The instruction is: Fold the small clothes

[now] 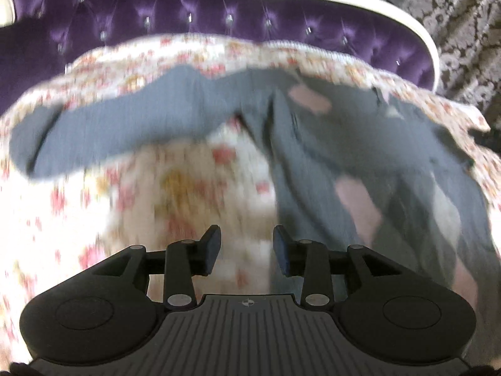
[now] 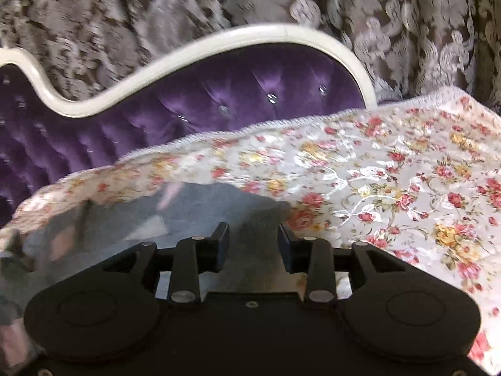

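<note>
Currently both your tools are released: the left gripper (image 1: 246, 252) hovers with its jaws apart over bare floral bedspread (image 1: 131, 219), nothing between them, and the right gripper (image 2: 253, 244) stands likewise parted above grey cloth without pinching it. The grey garment (image 1: 313, 144) lies spread along the bedspread's far edge, by the purple headboard (image 1: 188, 9), one sleeve (image 1: 109, 125) stretched toward the left side. Motion blur is heavy, but it probably lies flat so you can fold the sleeve inward.
</note>
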The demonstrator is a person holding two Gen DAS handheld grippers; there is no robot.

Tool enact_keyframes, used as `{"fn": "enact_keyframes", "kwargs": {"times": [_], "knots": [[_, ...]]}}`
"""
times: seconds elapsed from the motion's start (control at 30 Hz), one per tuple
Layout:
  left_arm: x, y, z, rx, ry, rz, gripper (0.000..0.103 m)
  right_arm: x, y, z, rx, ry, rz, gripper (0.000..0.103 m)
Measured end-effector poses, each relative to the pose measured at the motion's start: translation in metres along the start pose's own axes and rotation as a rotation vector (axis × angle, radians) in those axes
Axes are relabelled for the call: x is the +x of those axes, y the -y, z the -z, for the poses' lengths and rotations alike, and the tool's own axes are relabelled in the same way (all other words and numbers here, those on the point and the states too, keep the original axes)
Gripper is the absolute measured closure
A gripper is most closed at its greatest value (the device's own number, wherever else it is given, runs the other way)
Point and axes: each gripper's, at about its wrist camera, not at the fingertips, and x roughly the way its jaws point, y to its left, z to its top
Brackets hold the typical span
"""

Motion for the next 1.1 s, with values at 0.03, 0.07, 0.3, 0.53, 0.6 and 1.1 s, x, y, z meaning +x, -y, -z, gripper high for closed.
{"fn": "enact_keyframes", "kwargs": {"times": [0.03, 0.07, 0.3, 0.53, 0.6, 1.1], "knots": [[-0.004, 0.001, 0.007, -0.001, -0.004, 0.012, 0.068, -0.01, -0.005, 0.002, -0.005, 0.004, -0.017, 0.053], [-0.009, 0.003, 0.013, 0.004, 0.005, 0.018, 0.067, -0.02, -0.01, 0.006, -0.01, 0.004, -0.037, 0.052], [-0.027, 0.019, 0.04, 0.018, -0.028, 0.051, 0.067, -0.087, -0.046, 0.051, -0.034, -0.041, -0.164, 0.044], [-0.031, 0.024, 0.057, -0.003, -0.027, 0.037, 0.067, -0.135, -0.064, 0.103, -0.043, -0.149, -0.195, 0.039], [-0.031, 0.026, 0.061, 0.009, -0.017, 0.034, 0.068, -0.145, -0.064, 0.118, -0.037, -0.185, -0.183, 0.039], [-0.073, 0.013, 0.088, -0.134, 0.078, 0.076, 0.099, -0.183, -0.076, 0.163, -0.027, -0.251, -0.175, 0.039]]}}
